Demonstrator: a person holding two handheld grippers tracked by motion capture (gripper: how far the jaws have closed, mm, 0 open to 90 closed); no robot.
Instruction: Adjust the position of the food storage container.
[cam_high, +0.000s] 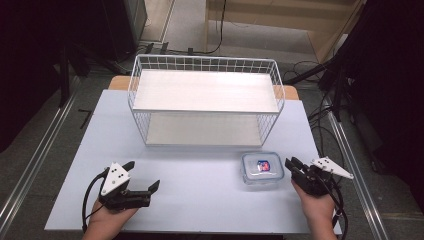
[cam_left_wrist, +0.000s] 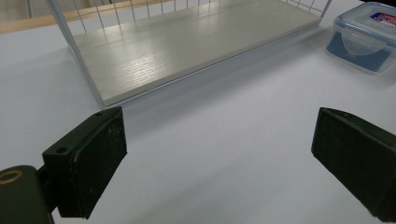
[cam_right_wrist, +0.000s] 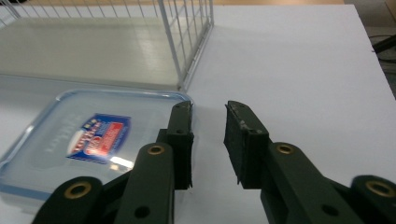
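White desk (cam_high: 200, 200), wire rack (cam_high: 205, 100) at back. Lidded container (cam_high: 262, 168) sits front right, just beside your right tool (cam_high: 295, 167), jaws slightly parted, empty. Left tool (cam_high: 142, 177) wide open, idle. Likely next: widen right jaws, square up to container's sides.

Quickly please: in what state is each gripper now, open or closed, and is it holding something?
Left gripper: open wide, holding nothing.
Right gripper: slightly open, holding nothing, beside the clear plastic box with blue-edged lid.
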